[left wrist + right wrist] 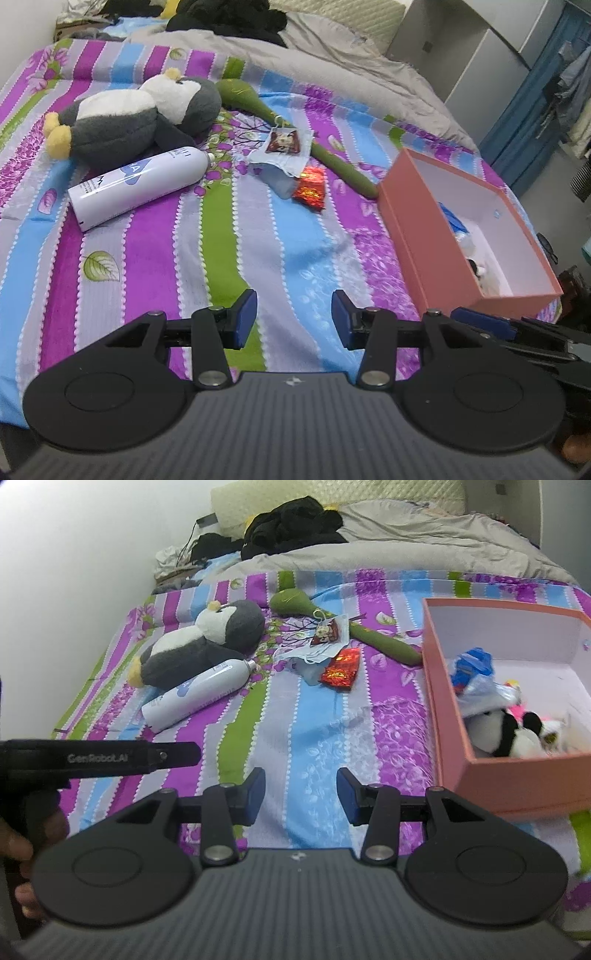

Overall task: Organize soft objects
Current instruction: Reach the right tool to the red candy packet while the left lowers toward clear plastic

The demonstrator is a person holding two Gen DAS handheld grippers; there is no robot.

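Hovering over the striped bedsheet, the left gripper and right gripper gape empty. A plush penguin lies beside a white spray can, well apart from the pink box.

Left gripper and right gripper: black linkage arms with silver pivot screws, blue finger pads, ribbed grey housing, twin round discs, white "GenRobot.AI" lettering along one side.

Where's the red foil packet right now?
The red foil packet lies mid-bed on the striped sheet, touching the crumpled face mask, between the white spray can and the pink box.
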